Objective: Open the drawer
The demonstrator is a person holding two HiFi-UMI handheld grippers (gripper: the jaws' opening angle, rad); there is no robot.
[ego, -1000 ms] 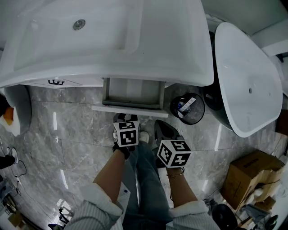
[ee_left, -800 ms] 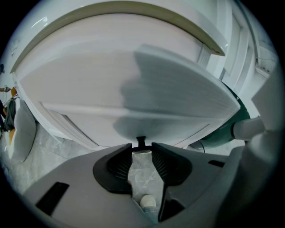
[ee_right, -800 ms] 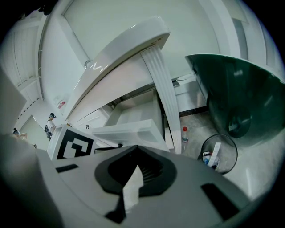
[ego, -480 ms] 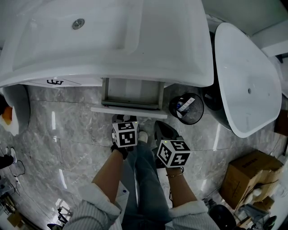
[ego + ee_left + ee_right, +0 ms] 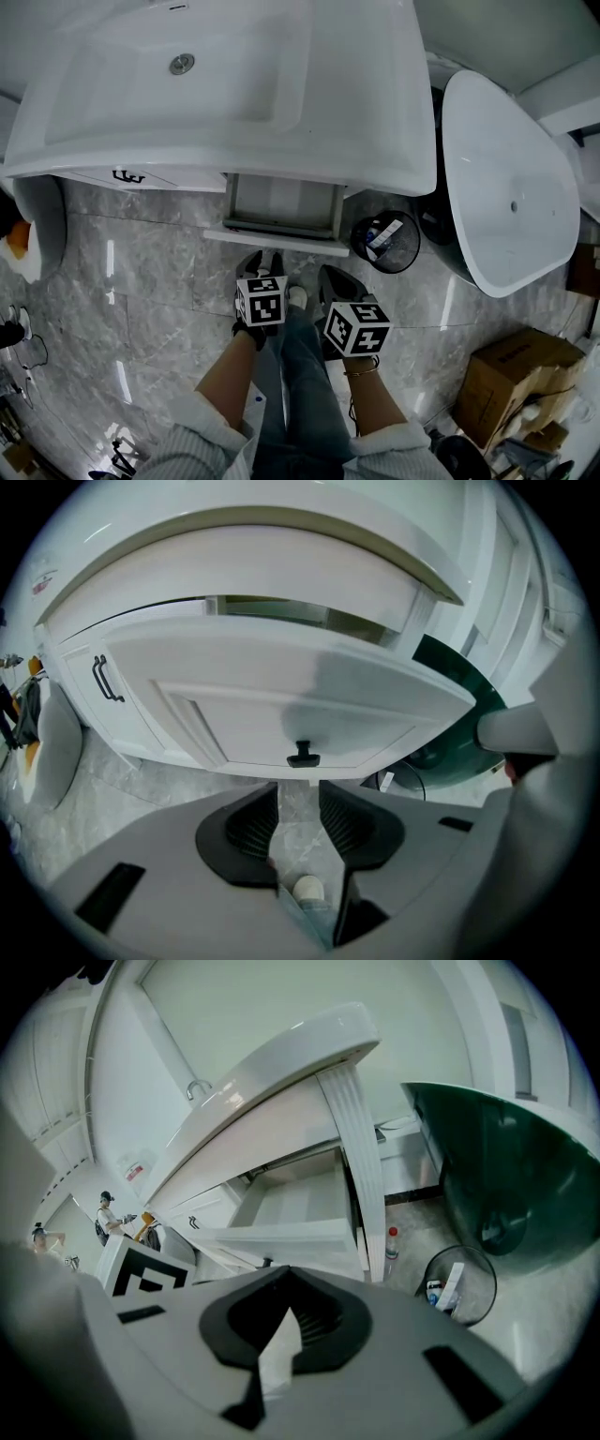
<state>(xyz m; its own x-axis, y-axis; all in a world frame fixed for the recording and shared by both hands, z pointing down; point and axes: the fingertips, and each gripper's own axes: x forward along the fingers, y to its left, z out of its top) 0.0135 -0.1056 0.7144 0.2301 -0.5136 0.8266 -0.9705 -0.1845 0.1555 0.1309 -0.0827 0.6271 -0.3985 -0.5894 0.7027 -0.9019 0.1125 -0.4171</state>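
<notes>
Open drawer (image 5: 281,199) roofed closely by the overhanging basin (image 5: 356,141), its front panel (image 5: 277,240) flanked at right by a wastebasket (image 5: 384,242), seemingly not touching, bathtub (image 5: 506,169) beyond, marble floor (image 5: 141,272) left clear at left

Glossy basin (image 5: 356,112) (polished marble floor (image 5: 150,281))

Grey marble floor (image 5: 141,281) bears a black wire bin (image 5: 360,251), a cardboard box (image 5: 520,375), a white tub (image 5: 506,187).

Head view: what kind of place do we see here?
Most likely a bathroom, perhaps a showroom or one being fitted: a white washbasin with an open drawer under it, a freestanding bathtub beside it, and marble-look floor tiles.
</notes>
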